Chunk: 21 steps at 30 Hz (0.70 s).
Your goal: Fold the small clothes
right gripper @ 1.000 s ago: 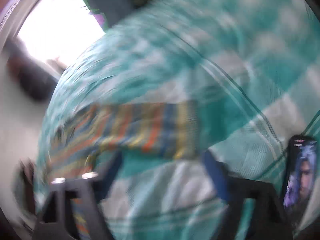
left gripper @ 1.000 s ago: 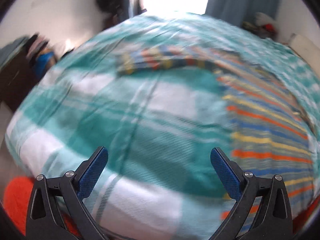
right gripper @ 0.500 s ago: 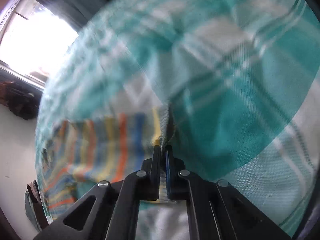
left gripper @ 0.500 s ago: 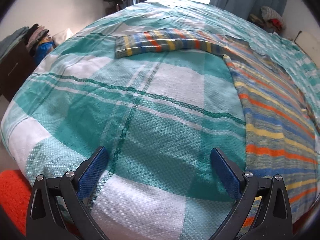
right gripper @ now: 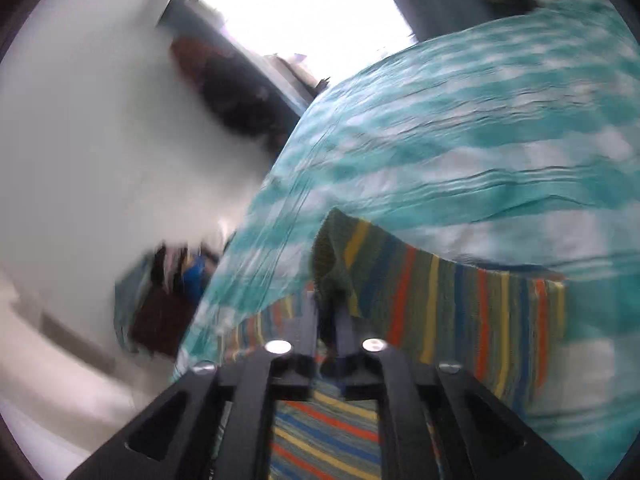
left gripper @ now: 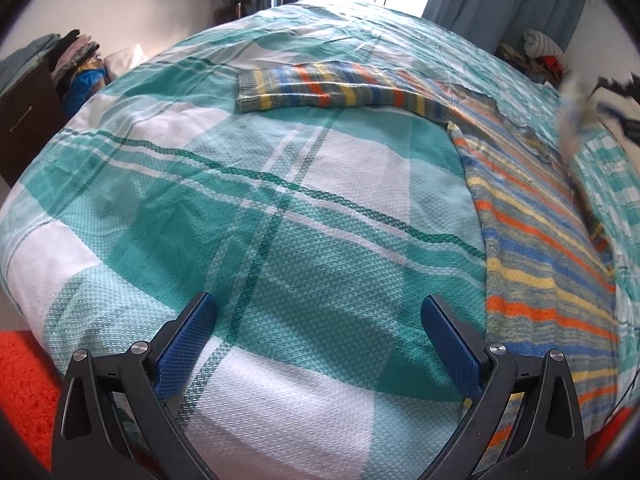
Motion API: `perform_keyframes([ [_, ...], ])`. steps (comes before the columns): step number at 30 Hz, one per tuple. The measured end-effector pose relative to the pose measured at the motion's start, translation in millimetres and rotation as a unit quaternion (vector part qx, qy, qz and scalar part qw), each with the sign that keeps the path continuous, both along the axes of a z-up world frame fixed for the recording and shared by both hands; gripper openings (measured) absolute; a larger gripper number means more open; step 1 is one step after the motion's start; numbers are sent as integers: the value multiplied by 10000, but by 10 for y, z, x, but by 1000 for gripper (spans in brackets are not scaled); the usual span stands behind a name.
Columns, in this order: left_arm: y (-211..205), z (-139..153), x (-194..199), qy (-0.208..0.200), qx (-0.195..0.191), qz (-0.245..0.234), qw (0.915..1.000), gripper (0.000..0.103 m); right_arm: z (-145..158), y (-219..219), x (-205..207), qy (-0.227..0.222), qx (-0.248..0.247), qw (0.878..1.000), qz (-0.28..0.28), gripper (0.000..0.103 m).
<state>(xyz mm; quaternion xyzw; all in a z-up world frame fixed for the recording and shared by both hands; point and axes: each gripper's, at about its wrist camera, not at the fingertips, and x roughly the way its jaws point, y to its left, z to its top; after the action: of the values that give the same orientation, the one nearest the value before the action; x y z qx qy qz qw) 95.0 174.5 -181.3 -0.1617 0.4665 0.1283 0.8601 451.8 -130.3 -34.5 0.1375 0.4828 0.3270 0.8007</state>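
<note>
A striped knit sweater [left gripper: 540, 240] lies flat on the teal checked bedspread [left gripper: 280, 200], one sleeve [left gripper: 320, 88] stretched out to the left at the far side. My left gripper [left gripper: 318, 320] hovers open over bare bedspread, left of the sweater, holding nothing. In the right wrist view, my right gripper [right gripper: 328, 300] has the other sleeve [right gripper: 440, 304] by its cuff, lifted above the sweater's body [right gripper: 320, 432]. Its jaws are opening with the cuff between them. That raised cuff [left gripper: 572, 120] shows blurred at the right edge of the left wrist view.
A red rug [left gripper: 24, 380] lies beside the bed at the lower left. A dark dresser [left gripper: 20, 120] with piled clothes stands at the left wall. Blue curtains [left gripper: 500, 0] and a heap of clothes [left gripper: 540, 52] are beyond the bed's far right.
My right gripper closed on the sleeve cuff, then swung fast upward and across, carrying the sleeve over the sweater. The left gripper stayed open and still.
</note>
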Motion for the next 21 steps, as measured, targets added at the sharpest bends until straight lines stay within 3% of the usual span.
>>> perform_keyframes([
  [1, -3, 2, -2, -1, 4, -6, 10000, 102, -50, 49, 19, 63, -79, 9999, 12, 63],
  [6, -9, -4, 24, -25, -48, -25, 10000, 102, -158, -370, 48, 228, 6, 9989, -399, 62],
  [9, -43, -25, 52, 14, 45, -59, 10000, 102, -501, -495, 43, 657, -104, 9974, -282, 54],
  [11, -66, -29, 48, 43, 122, -95, 9999, 102, -750, -497, -14, 781, -446, 9958, -173, 54],
  [13, -69, -24, 35, 43, 138, -111, 9998, 102, -1036, -543, -93, 638, -1233, 9899, -276, 54],
  [16, -47, -20, 20, 28, 104, -60, 9999, 102, -1148, -760, -330, 23, -2153, 9747, -597, 54],
  [19, -47, -42, 47, 43, 140, -9, 9999, 102, -1148, -737, -667, -384, -2432, 9692, -4, 65],
  [21, -76, -63, 73, 77, 236, -22, 9997, 102, -1281, -629, -813, -632, -2988, 9514, 395, 69],
])
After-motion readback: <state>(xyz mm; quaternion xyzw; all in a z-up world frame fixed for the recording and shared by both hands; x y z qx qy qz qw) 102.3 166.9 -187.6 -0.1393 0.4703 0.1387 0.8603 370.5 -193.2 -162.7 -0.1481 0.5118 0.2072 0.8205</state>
